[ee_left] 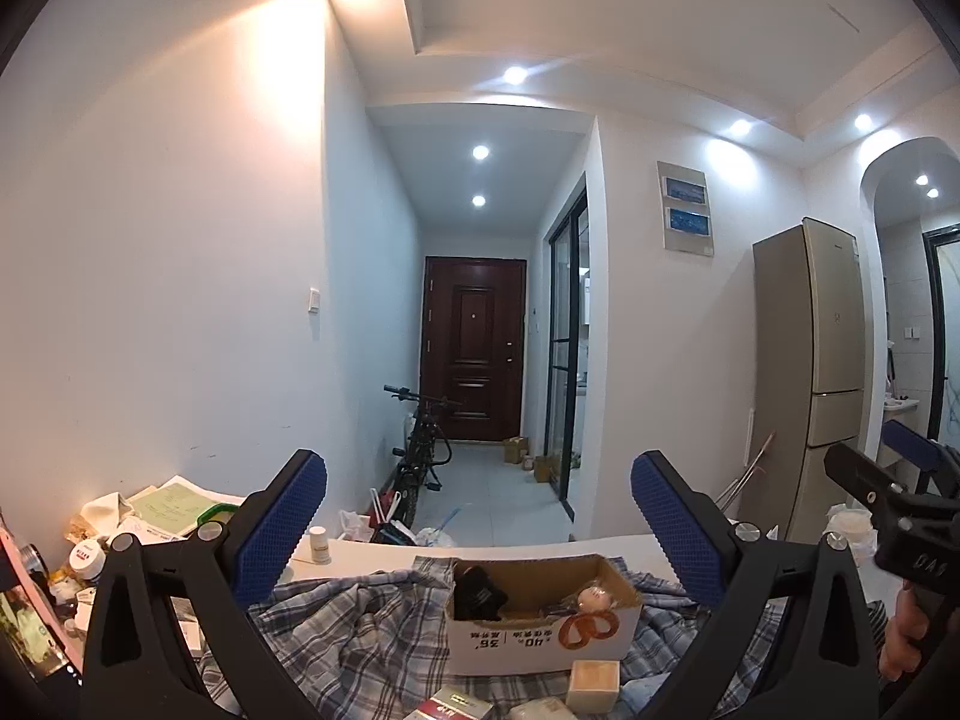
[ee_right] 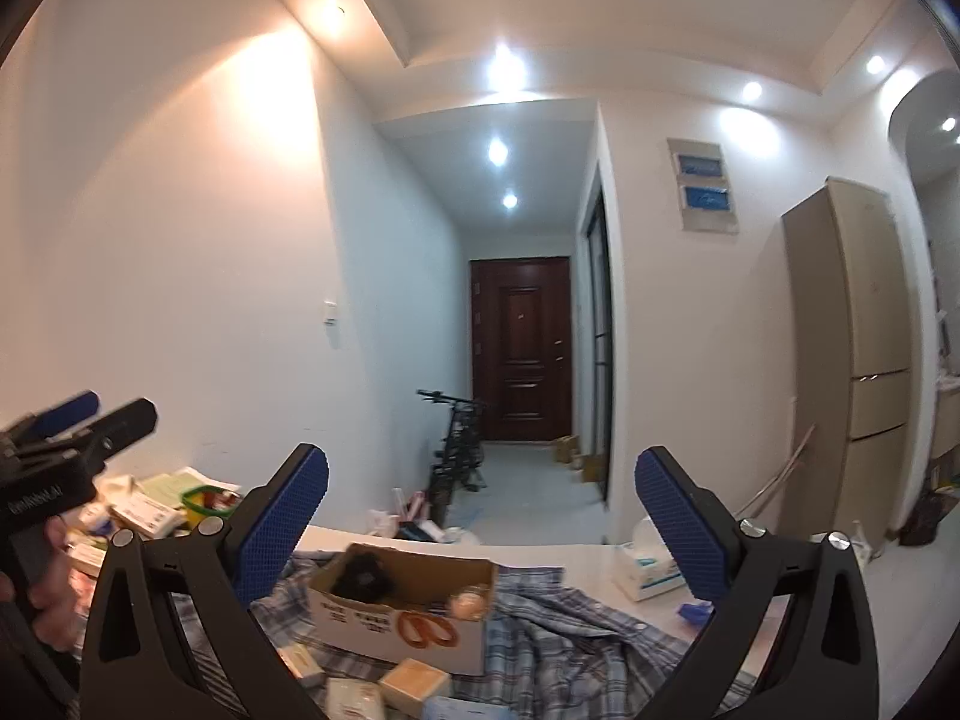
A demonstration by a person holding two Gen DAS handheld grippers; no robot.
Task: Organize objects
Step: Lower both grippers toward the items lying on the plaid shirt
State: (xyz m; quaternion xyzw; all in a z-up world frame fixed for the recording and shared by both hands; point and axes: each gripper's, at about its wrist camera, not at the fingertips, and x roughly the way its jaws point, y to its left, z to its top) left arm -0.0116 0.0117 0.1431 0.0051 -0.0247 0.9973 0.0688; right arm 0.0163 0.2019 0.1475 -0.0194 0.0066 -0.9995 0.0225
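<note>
An open white cardboard box (ee_left: 540,630) sits on a plaid cloth (ee_left: 360,618) on the table, holding a black object (ee_left: 477,591) and a small round object (ee_left: 594,600). The box also shows in the right wrist view (ee_right: 396,618). Small cream boxes (ee_left: 593,684) lie in front of it; they also show in the right wrist view (ee_right: 414,681). My left gripper (ee_left: 480,522) is open and empty, raised above the table. My right gripper (ee_right: 480,522) is open and empty, also raised. Each gripper shows at the edge of the other's view.
Clutter of papers, bottles and a green basket (ee_right: 201,501) sits at the table's left. A white bottle (ee_left: 320,545) stands at the far edge. A tissue box (ee_right: 645,567) lies at the right. Beyond are a hallway, a bicycle (ee_left: 420,450) and a fridge (ee_left: 810,372).
</note>
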